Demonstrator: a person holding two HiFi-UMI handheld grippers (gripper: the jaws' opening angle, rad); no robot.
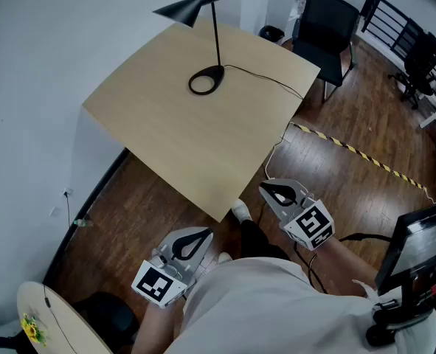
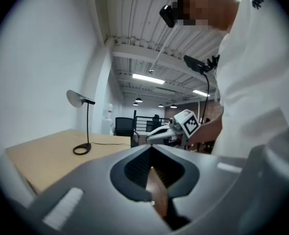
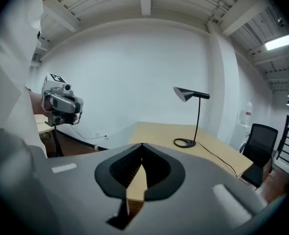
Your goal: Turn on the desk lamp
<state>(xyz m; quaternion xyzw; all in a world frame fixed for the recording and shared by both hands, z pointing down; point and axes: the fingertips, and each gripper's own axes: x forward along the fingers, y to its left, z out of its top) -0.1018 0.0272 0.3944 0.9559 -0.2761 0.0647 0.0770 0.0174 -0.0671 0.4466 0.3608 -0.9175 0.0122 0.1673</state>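
Observation:
A black desk lamp (image 1: pixel 189 9) with a cone shade stands on a ring base (image 1: pixel 195 87) at the far side of the light wooden desk (image 1: pixel 195 139); the shade looks dark. Both grippers hang low by the person's body, off the desk's near corner and far from the lamp. My left gripper (image 1: pixel 206 234) is shut and holds nothing; in its own view (image 2: pixel 150 147) the lamp (image 2: pixel 76 98) stands far off to the left. My right gripper (image 1: pixel 265 190) is also shut and empty; in its own view (image 3: pixel 142 145) the lamp (image 3: pixel 186 94) stands ahead to the right.
The lamp's cable (image 1: pixel 265 80) runs off the desk's right edge. A black chair (image 1: pixel 324 24) and a bin (image 1: pixel 271 33) stand behind the desk. Striped tape (image 1: pixel 365 157) crosses the wooden floor. A monitor (image 1: pixel 424 249) is at right, a round table (image 1: pixel 48 316) at lower left.

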